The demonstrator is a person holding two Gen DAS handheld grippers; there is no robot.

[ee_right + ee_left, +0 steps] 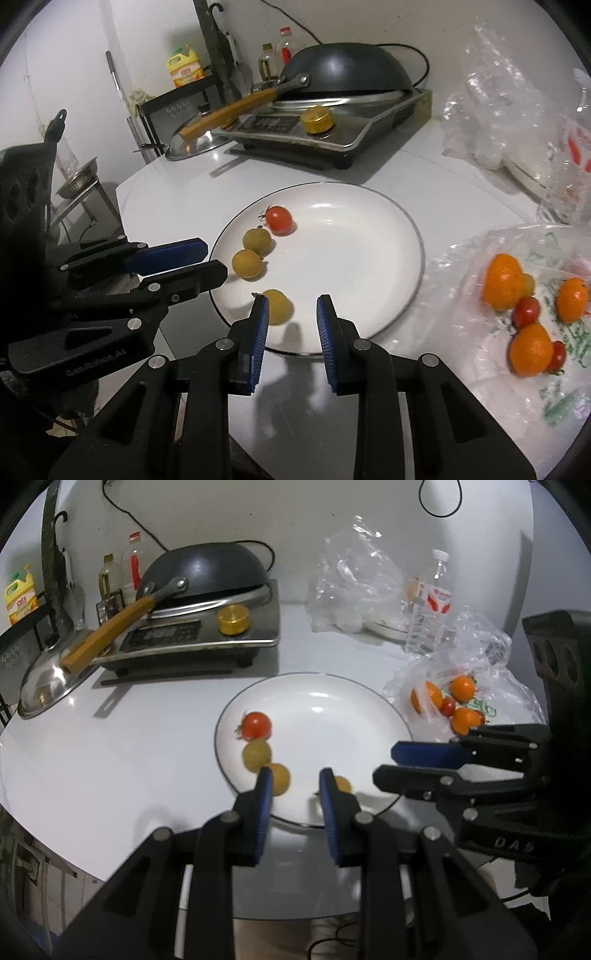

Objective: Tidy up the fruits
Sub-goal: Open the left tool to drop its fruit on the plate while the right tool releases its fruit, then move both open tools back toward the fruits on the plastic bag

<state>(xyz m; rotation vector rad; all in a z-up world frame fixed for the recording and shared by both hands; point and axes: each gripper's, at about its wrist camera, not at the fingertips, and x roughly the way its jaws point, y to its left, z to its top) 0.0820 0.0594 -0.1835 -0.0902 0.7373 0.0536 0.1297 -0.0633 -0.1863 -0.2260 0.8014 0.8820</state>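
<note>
Both grippers over near edge of white plate [413,236], nothing held. Left gripper [295,786] jaws narrow, empty. Right gripper [291,314] same, narrow, empty. Ahead-left of right gripper: red cherry tomato [279,220] and three yellowish fruits on plate, nearest fruit [277,301] just beside its left finger. Oranges [502,280] and more tomatoes in plastic bag [480,332], off to its right.

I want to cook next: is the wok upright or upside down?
Upside down: the wok shows its rounded bottom upward, rim down on the cooker.
</note>
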